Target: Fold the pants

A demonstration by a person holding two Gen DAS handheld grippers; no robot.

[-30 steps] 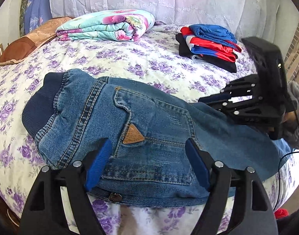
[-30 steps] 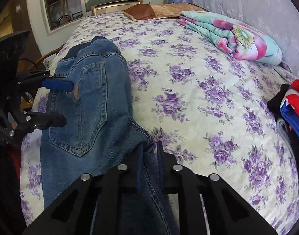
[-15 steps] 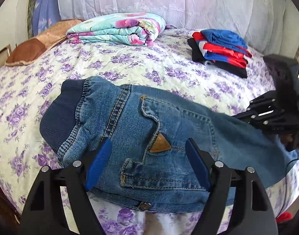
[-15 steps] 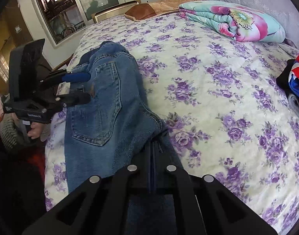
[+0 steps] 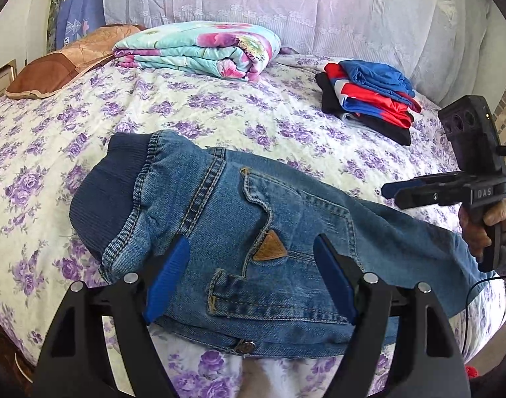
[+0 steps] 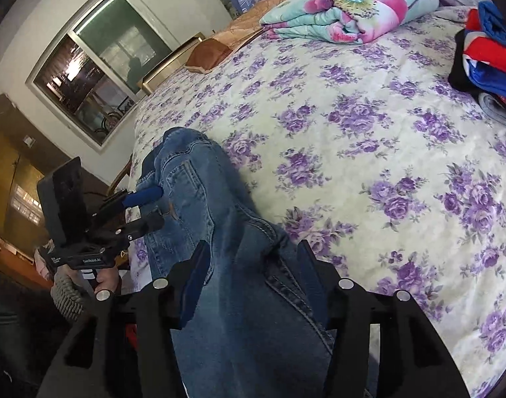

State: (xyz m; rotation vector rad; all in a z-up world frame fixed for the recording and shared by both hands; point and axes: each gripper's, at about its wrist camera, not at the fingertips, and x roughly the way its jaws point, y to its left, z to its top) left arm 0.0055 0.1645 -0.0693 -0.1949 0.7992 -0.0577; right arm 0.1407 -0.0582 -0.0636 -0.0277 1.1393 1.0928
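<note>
The white letters "DAS" stood on the black body of the right gripper [image 5: 415, 192] where the left wrist view caught it from the side; a small white label on the left gripper [image 6: 152, 207], seen from the right wrist view, was too blurred to read. The pants [image 5: 253, 245] were blue denim jeans with a dark navy ribbed waistband [image 5: 110, 195], tan topstitching along the seams, a back pocket carrying a brown triangular leather patch [image 5: 269, 248], and a metal button [image 5: 244, 346] at the near edge. They lay flat near the front edge of the bed [image 5: 220, 112], waistband toward the left and the leg running off to the right, on a sheet printed with purple flowers. The left gripper [image 5: 251, 278] hovered over the seat of the jeans with its blue-padded jaws spread wide, pinching nothing. The right gripper [image 6: 251, 282] sat over the leg with its jaws likewise spread, the denim lying loose between them. Farther back on the bed rested a folded floral blanket [image 5: 200, 49], a stack of folded red, blue and black clothes [image 5: 369, 99] and a brown pillow [image 5: 60, 66]; a window [image 6: 100, 63] showed in the wall beyond
</note>
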